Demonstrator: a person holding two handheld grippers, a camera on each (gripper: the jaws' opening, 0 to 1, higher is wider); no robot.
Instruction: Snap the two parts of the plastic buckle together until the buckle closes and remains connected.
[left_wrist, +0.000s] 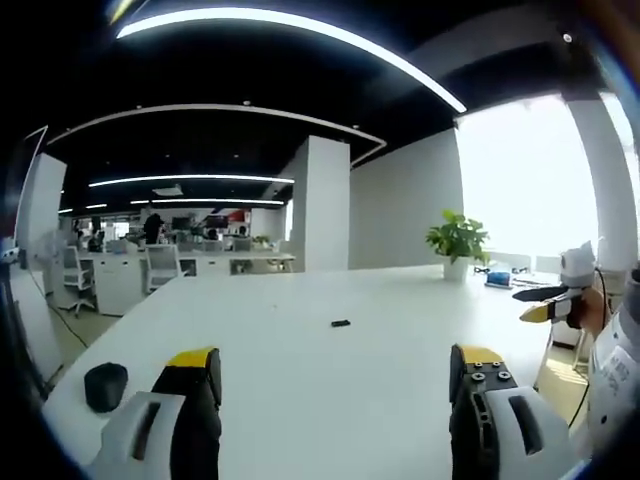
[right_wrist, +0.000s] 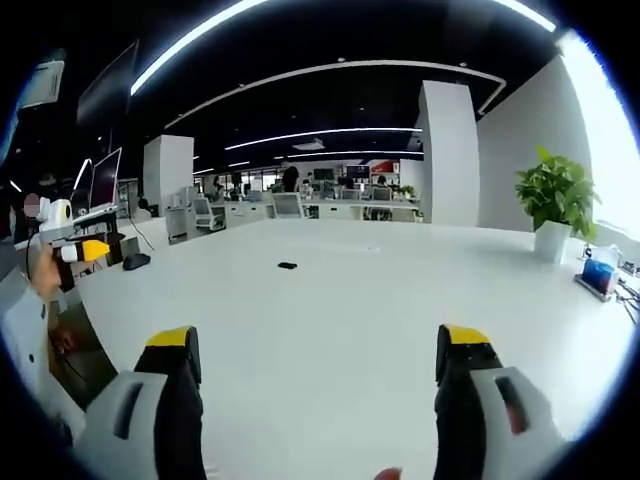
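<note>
A small black buckle (left_wrist: 341, 323) lies flat near the middle of the white table (left_wrist: 300, 400), too small to tell whether it is one piece or two. In the right gripper view the buckle (right_wrist: 287, 265) sits far ahead, a little left of centre, on the table (right_wrist: 330, 300). My left gripper (left_wrist: 335, 365) is open with nothing between its yellow-tipped jaws, well short of the buckle. My right gripper (right_wrist: 317, 345) is also open and holds nothing. The right gripper (left_wrist: 545, 305) enters the left gripper view at the right edge; the left gripper (right_wrist: 85, 250) appears at the right gripper view's left edge.
A black mouse (left_wrist: 104, 385) (right_wrist: 136, 261) rests by one table edge. At the opposite end stand a potted plant (left_wrist: 458, 243) (right_wrist: 555, 200) and a blue item (left_wrist: 497, 278) (right_wrist: 598, 276). Monitors (right_wrist: 100, 180) stand nearby. Office desks and chairs (left_wrist: 160, 265) lie beyond.
</note>
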